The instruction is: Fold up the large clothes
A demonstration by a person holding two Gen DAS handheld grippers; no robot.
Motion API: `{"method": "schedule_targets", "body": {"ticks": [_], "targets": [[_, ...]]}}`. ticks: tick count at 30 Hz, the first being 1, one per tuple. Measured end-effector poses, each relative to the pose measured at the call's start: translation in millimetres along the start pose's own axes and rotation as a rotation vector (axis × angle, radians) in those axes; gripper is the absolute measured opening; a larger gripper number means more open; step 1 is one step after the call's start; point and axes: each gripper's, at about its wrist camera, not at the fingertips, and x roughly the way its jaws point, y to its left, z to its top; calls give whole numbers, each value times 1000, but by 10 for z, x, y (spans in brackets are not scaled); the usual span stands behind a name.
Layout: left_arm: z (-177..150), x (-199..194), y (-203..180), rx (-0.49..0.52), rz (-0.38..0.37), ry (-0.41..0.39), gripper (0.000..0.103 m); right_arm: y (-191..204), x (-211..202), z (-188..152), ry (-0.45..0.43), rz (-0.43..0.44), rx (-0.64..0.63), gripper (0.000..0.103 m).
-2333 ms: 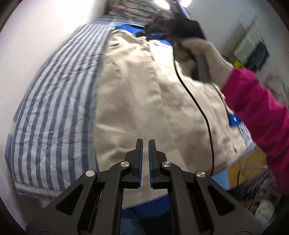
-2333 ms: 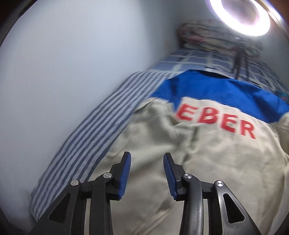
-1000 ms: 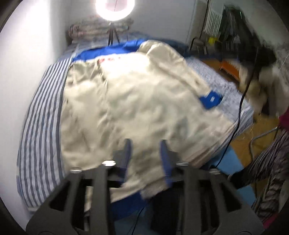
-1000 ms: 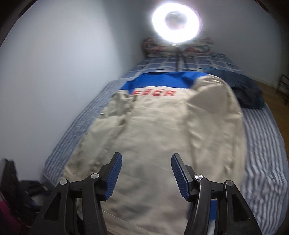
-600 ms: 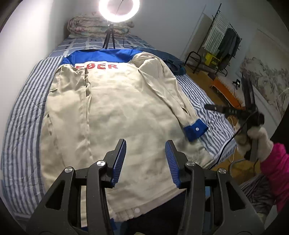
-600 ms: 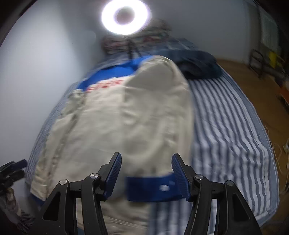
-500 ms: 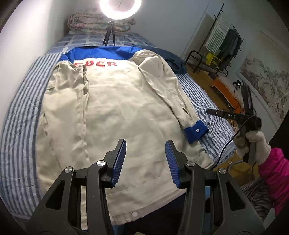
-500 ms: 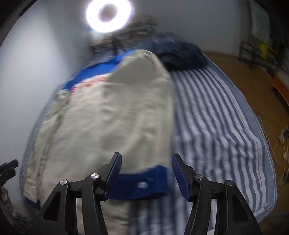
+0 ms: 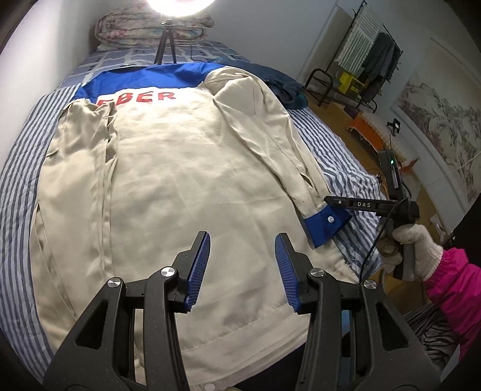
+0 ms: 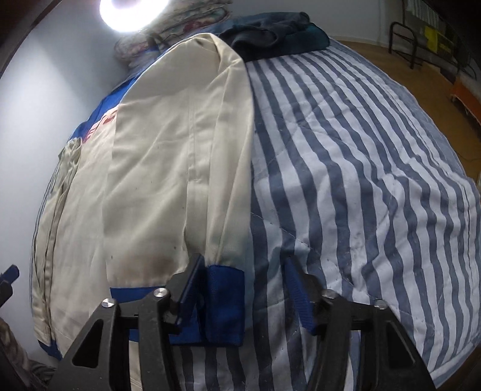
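A beige jacket with a blue yoke and red letters lies back-up on the striped bed. Its left sleeve is folded in. The right sleeve runs down the jacket's right side and ends in a blue cuff. My left gripper hovers open above the hem with nothing between its fingers. My right gripper is low over the cuff and its jaws are closing. The cuff sits between them beside the left finger, with a gap to the right finger. A gloved hand holds this gripper.
A ring light on a tripod and a folded quilt stand at the head of the bed. A dark blue garment lies beyond the jacket's shoulder. A wall runs along the left; a clothes rack and wooden floor are on the right.
My right gripper has come down and to the right onto the blue cuff, with its jaws narrower. The left gripper has slid a little along the hem, still open.
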Motion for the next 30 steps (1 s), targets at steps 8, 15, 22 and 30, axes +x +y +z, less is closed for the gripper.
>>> {"method": "schedule_targets", "body": {"ticks": [8, 15, 22, 30], "targets": [[90, 22, -69, 19, 7, -20, 46, 143, -348, 112, -41, -30, -75, 8], [89, 3, -36, 17, 21, -27, 46, 322, -1140, 334, -296, -346, -178, 6], [90, -32, 107, -36, 43, -36, 46, 1139, -1393, 114, -425, -365, -440, 6], [134, -203, 447, -162, 58, -75, 46, 2044, -740, -688, -221, -161, -723, 6]]}}
